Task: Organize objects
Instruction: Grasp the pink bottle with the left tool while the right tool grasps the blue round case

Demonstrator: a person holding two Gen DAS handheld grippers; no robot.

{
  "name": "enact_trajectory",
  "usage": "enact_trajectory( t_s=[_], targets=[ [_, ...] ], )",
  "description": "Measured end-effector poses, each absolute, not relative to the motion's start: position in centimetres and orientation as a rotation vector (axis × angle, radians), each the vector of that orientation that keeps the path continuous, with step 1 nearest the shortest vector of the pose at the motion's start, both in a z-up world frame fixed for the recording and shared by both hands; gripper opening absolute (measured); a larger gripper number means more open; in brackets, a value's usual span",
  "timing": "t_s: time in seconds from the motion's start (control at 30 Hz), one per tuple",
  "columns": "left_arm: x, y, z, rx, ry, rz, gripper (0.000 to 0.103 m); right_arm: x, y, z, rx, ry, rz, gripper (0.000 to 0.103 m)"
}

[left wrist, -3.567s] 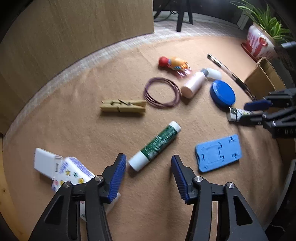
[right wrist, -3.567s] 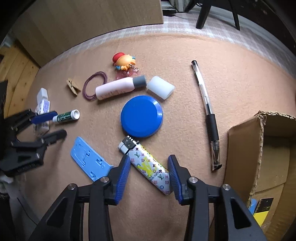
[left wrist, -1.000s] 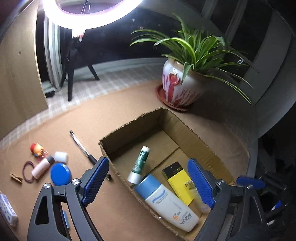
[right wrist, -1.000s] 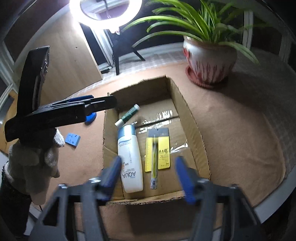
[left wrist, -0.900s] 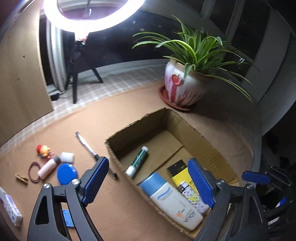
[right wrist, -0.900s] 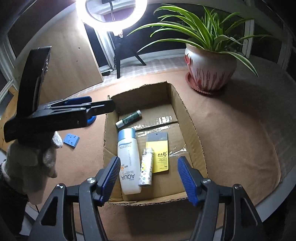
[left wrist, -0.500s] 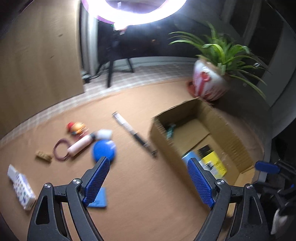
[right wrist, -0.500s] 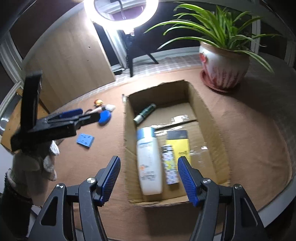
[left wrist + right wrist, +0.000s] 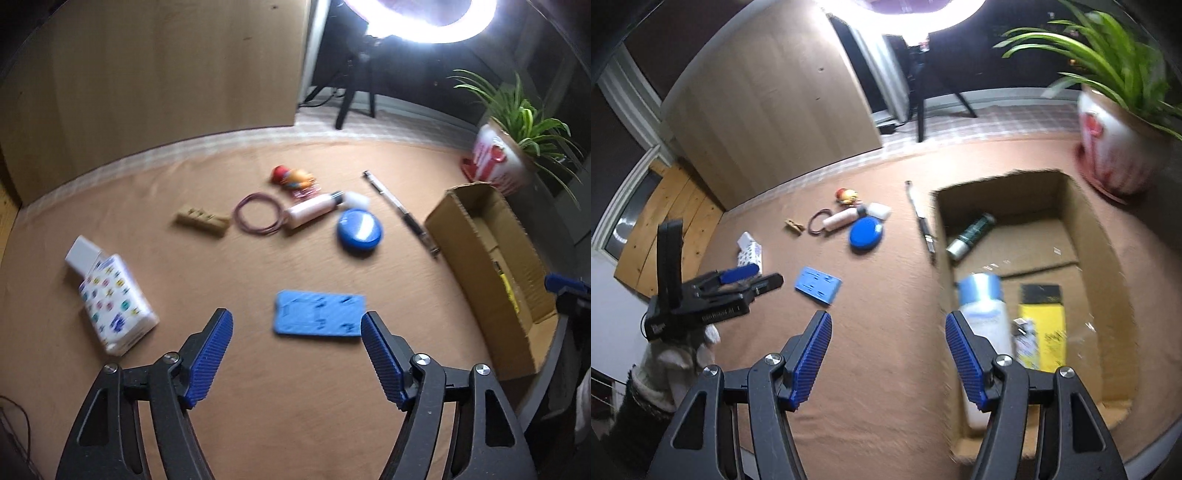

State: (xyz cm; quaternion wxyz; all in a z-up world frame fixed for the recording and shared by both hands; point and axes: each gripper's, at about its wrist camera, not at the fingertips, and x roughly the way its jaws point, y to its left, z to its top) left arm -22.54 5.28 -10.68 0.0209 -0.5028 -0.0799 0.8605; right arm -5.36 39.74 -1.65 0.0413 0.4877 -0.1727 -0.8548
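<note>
Between the jaws of the left gripper [image 9: 295,354] nothing is held; the jaws are spread and closing, and only bare brown worktop [image 9: 295,406] is seen in the gap. Just beyond them, at twelve o'clock in the left wrist view, a blue plastic stand [image 9: 320,313] lies flat. At ten o'clock a white patterned box [image 9: 112,302] rests on its side. Farther out, around twelve o'clock, a wooden clothespin [image 9: 202,220], a loop of purple cord [image 9: 258,218], a pink bottle [image 9: 312,210], a small toy figure [image 9: 293,177] and a blue round lid [image 9: 359,230] are gathered, with a pen [image 9: 400,214] at one o'clock. At three o'clock a cardboard box [image 9: 476,266] stands open.

Between the jaws of the right gripper [image 9: 888,356], also spread apart, nothing is gripped. In the right wrist view the cardboard box is found at two o'clock; a white bottle with a blue top [image 9: 984,332], a yellow packet [image 9: 1047,328], a patterned lighter [image 9: 1027,343] and a green tube [image 9: 971,236] lie inside it. A potted plant [image 9: 1115,136] stands beyond it.
</note>
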Motion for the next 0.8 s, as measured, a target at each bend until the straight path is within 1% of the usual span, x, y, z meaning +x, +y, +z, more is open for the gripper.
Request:
enact_trajectory(
  t_s=[0.17,0.23,0.3,0.4,0.47,0.53,0.6,0.67,0.73,0.8],
  targets=[
    [-22.5,3.9,-11.3,-1.561,-0.28,2.666,0.074,-9.9,37.4,-1.9,1.527,-0.467,-2.57,0.06],
    [-23.2,3.7,-11.1,-1.546,-0.255,2.675,0.071,-12.1,36.7,-2.2,1.542,-0.451,-2.57,0.06],
    [-24.4,3.7,-10.9,-1.527,-0.246,2.678,0.062,-14.0,36.1,-2.5,1.55,-0.458,-2.554,0.06],
    [-26.3,3.5,-10.7,-1.5,-0.234,2.663,0.059,-16.8,35.5,-3.4,1.584,-0.467,-2.555,0.059],
    [-28.0,3.6,-10.8,-1.49,-0.217,2.653,0.058,-18.1,35.5,-4.2,1.617,-0.511,-2.551,0.056],
    [-29.7,3.8,-11.0,-1.48,-0.186,2.634,0.055,-18.8,35.8,-4.9,1.634,-0.574,-2.535,0.052],
    [-31.4,4.4,-11.6,-1.488,-0.131,2.613,0.048,-19.2,36.5,-5.8,1.654,-0.66,-2.52,0.048],
    [-32.7,4.7,-12.1,-1.5,-0.092,2.591,0.043,-19.6,37.1,-6.2,1.664,-0.712,-2.51,0.046],
    [-34.2,5.7,-12.8,-1.512,-0.032,2.555,0.039,-19.7,37.8,-6.5,1.673,-0.753,-2.505,0.046],
    [-35.1,6.4,-13.4,-1.518,0.006,2.528,0.039,-20.0,38.2,-6.5,1.672,-0.763,-2.506,0.046]
  ],
)
